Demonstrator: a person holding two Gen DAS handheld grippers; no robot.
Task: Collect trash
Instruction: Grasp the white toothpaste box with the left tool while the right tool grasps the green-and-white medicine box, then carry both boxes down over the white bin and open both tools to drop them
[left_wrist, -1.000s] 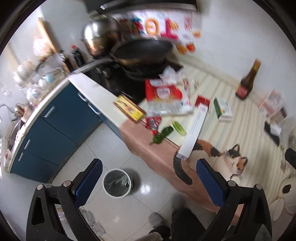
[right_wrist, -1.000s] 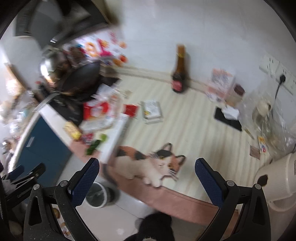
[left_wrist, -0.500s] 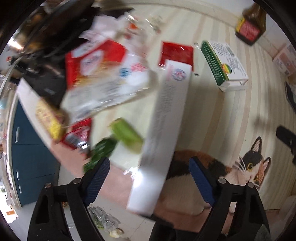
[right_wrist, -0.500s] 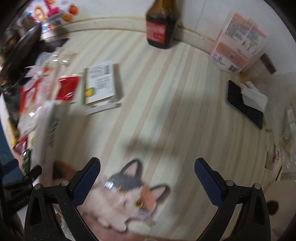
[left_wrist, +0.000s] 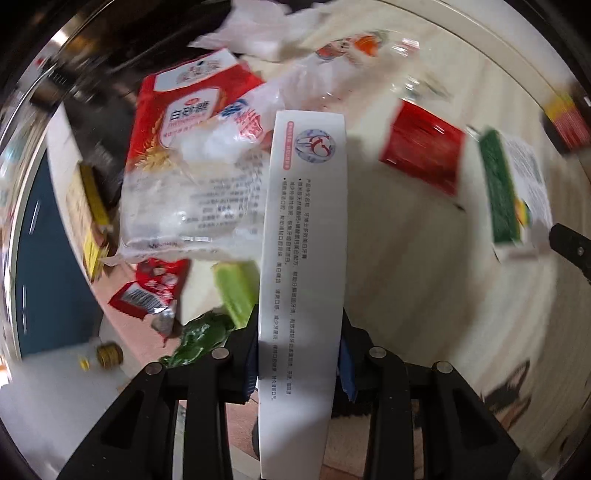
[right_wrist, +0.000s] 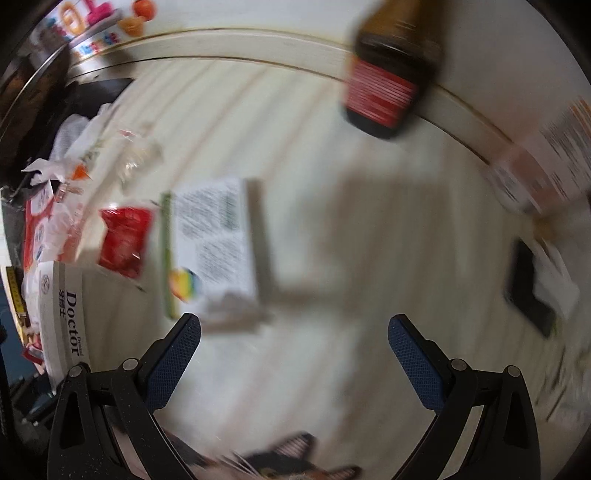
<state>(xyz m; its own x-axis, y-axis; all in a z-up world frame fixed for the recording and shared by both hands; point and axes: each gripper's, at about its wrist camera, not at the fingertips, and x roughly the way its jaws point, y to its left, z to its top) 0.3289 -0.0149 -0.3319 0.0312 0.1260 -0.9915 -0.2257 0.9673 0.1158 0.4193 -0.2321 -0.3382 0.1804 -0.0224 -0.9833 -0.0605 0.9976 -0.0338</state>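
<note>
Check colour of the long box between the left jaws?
White with small dark print, round logo near the top; long box shows best in left wrist view.

Litter is crowding the left of the striped counter (right_wrist: 332, 229): a long white toothpaste box (left_wrist: 303, 258) is lying against a clear-and-red plastic bag (left_wrist: 188, 166), with green wrappers (left_wrist: 221, 314) just beside it. Right of that box bare counter is lying open, up to a red packet (left_wrist: 421, 147) and a green-edged carton (right_wrist: 210, 243). Beyond the carton the counter is staying free, with a dark bottle (right_wrist: 388, 85) standing at the back wall and a black phone (right_wrist: 528, 291) lying at the far right.

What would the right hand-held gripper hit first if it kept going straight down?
Probably bare striped mat: the open right hand-held gripper has nothing between its fingers. The green-edged white box lies just beyond its left finger; depth is unclear.
</note>
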